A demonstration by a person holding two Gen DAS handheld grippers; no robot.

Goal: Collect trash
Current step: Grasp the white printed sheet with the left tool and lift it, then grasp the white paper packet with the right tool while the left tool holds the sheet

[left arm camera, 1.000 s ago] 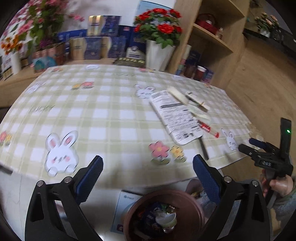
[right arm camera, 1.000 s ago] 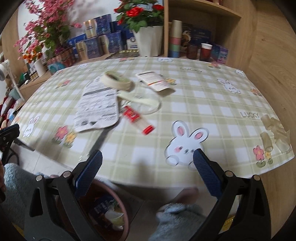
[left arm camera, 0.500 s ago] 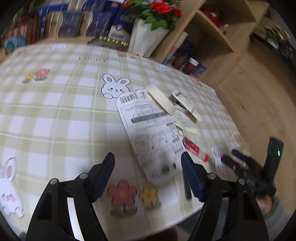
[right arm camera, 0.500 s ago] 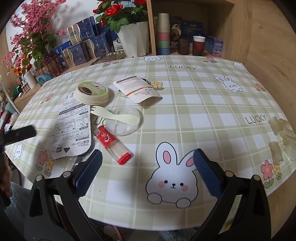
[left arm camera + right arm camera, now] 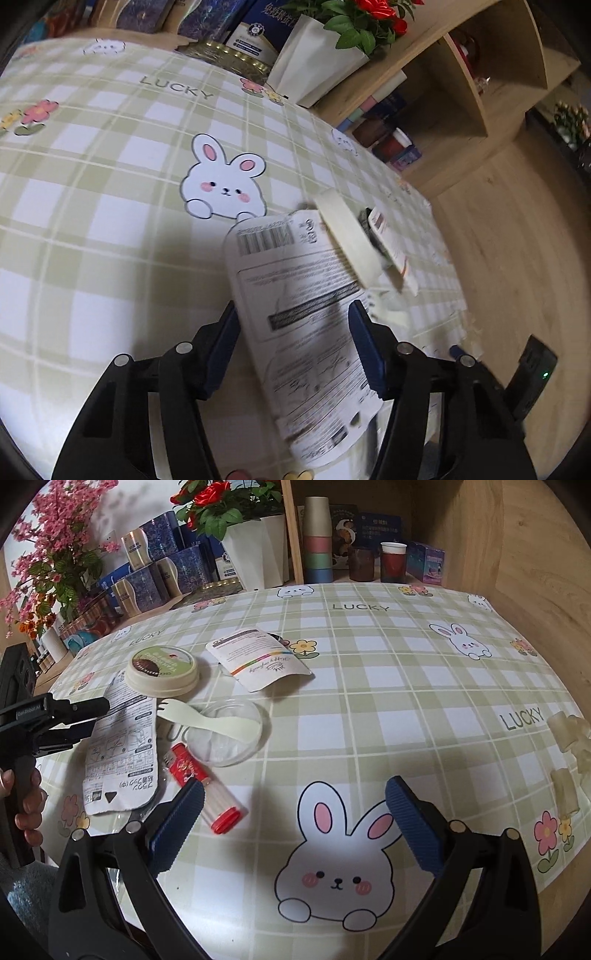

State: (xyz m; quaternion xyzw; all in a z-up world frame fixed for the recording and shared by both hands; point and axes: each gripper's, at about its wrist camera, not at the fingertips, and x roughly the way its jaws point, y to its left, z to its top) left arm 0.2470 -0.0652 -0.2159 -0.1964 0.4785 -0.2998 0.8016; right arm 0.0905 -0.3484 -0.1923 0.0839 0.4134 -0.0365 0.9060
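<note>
Wrapper [image 5: 295, 314], white, flat, black print, lies mid-frame; left tool [image 5: 293, 354] closing around it, pads apart; right tool [image 5: 295, 830] wide open, empty.

We see the counter [image 5: 369, 709] under a pale green-and-white check cloth printed with white, pink-eared rabbits, small pink and yellow flowers and the grey word LUCKY. On it we find a white wrapper [image 5: 122, 753] with black print and a barcode, a cream lid [image 5: 161, 671] with a green and brown top, a cream spork [image 5: 210, 722], a white pouch [image 5: 258, 659] with a rainbow stripe, and a red tube [image 5: 205, 788] with a clear middle. Both tools — left [image 5: 293, 350] and right [image 5: 293, 830] — are black with dark blue ribbed pads.
</note>
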